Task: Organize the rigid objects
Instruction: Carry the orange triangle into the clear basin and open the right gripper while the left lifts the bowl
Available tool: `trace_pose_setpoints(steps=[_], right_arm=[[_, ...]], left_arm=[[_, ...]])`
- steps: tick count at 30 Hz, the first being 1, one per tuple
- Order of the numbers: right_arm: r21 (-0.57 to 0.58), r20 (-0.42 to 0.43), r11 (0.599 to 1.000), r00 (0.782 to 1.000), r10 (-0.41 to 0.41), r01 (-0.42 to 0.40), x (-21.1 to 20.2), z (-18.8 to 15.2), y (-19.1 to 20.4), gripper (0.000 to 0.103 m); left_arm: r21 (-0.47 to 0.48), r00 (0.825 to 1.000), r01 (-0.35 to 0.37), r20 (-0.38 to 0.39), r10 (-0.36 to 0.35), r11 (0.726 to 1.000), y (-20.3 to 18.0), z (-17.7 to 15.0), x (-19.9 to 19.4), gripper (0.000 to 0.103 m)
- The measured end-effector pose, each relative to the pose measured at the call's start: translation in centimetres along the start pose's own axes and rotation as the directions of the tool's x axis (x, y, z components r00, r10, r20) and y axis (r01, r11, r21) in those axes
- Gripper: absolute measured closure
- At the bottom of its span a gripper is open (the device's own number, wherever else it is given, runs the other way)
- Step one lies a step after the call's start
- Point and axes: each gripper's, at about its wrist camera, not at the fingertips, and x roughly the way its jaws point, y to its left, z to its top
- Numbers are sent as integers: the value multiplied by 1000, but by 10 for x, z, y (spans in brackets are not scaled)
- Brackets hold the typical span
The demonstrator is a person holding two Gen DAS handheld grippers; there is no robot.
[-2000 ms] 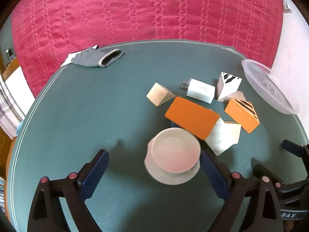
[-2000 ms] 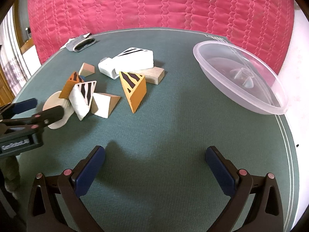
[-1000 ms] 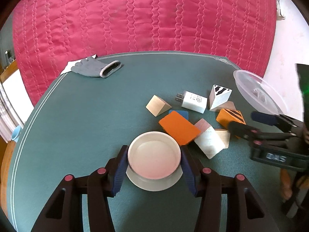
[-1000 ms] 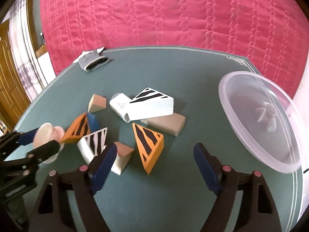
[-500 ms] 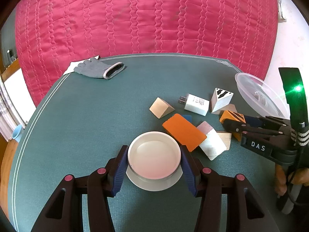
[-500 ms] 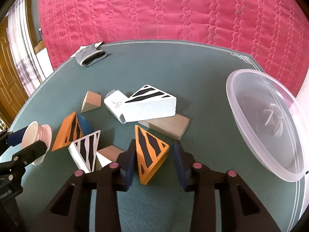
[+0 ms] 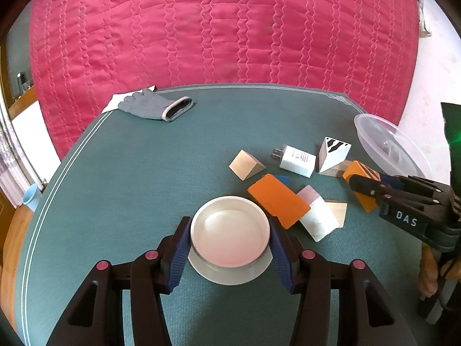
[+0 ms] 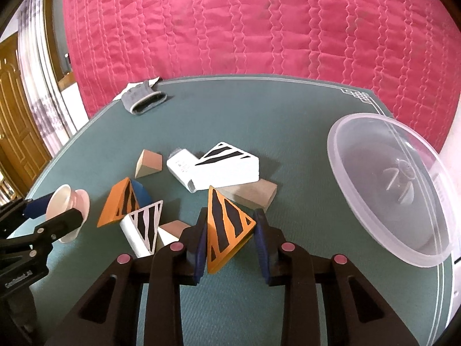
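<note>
My left gripper (image 7: 230,240) is shut on a pale round bowl with a flared base (image 7: 230,226), its blue pads pressing the rim on both sides. The right wrist view shows that bowl (image 8: 70,199) tipped sideways at the left, in the left gripper (image 8: 53,212). My right gripper (image 8: 230,238) is shut on an orange wedge with black stripes (image 8: 226,225), which stands on the green table (image 8: 288,132). In the left wrist view the right gripper (image 7: 371,179) comes in from the right, with that wedge (image 7: 358,171) between its tips.
Loose blocks lie between the grippers: a white striped wedge (image 8: 230,164), a white charger (image 8: 181,170), a plain wood block (image 8: 255,194), a small wood wedge (image 8: 148,163) and two more striped wedges (image 8: 118,204). A clear plastic bowl (image 8: 389,190) sits right. A grey glove (image 8: 142,98) lies far left.
My left gripper closed on the bowl early on and has kept still since. My right gripper came up to the orange striped wedge and shut on it.
</note>
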Motion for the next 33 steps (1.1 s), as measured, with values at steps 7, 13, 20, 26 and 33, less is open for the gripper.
trace_pose_setpoints(steps=[7, 13, 20, 26, 33], right_arm=[[31, 49, 999, 999, -13, 11, -21, 3, -13, 73], [70, 80, 995, 994, -71, 65, -35, 4, -39, 73], [140, 98, 981, 984, -151, 136, -48, 5, -79, 73], [206, 93, 958, 971, -222, 199, -48, 6, -114, 73], [271, 76, 929, 957, -281, 252, -46, 4, -151, 73]], left_arm=[[8, 1000, -5, 5, 5, 1000, -8, 4, -2, 48], [34, 1000, 1, 19, -1, 999, -21, 6, -7, 48], [63, 1000, 9, 26, -11, 998, -39, 9, -12, 48], [91, 999, 17, 32, -20, 996, -53, 12, -15, 48], [123, 999, 25, 35, -30, 992, -71, 16, -17, 48]])
